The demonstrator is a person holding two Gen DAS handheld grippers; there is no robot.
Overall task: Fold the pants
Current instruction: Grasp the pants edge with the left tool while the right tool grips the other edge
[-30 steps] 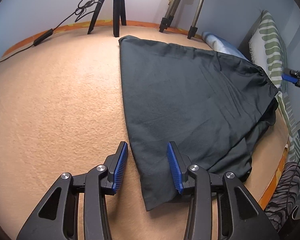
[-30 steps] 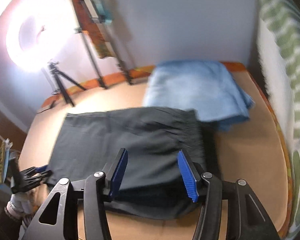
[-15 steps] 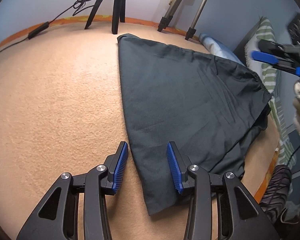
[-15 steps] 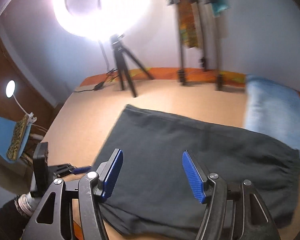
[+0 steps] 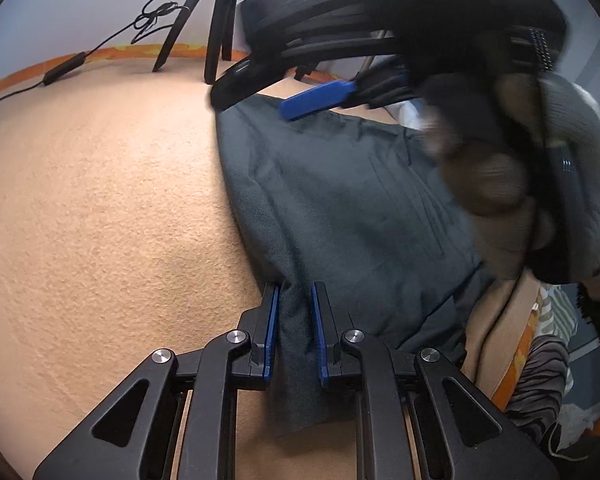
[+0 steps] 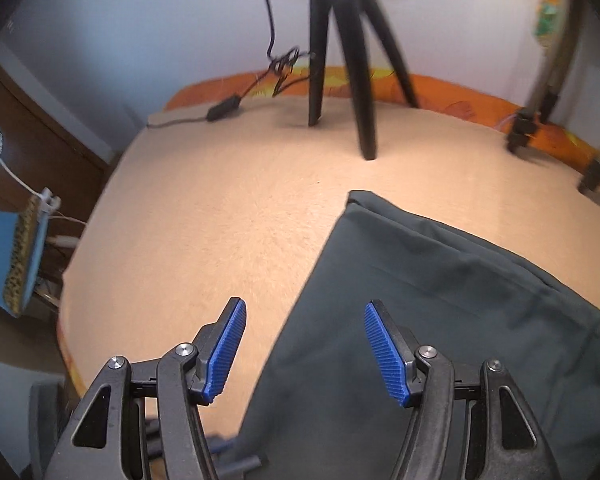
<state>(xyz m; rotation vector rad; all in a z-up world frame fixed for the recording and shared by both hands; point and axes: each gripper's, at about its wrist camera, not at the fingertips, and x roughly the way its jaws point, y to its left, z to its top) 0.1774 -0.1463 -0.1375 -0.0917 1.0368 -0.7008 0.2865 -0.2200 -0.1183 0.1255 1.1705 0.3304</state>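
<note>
Closing left gripper [image 5: 294, 332] jaws pinch pants [image 5: 340, 200] corner; right gripper [image 6: 304, 344] jaws apart.

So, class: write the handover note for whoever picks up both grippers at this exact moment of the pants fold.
Left gripper: jaws closing on the near corner of the dark pants; cloth is between the pads.
Right gripper: open, empty, hovering over the pants' left edge, one pad above cloth, one above the peach bed cover.
Pants lie flat on the bed, already doubled leg over leg, it seems; black tripod stands beyond.
Done: left corner nearly gripped.
Left: probably pinch the far corner with the right, then fold across.
</note>
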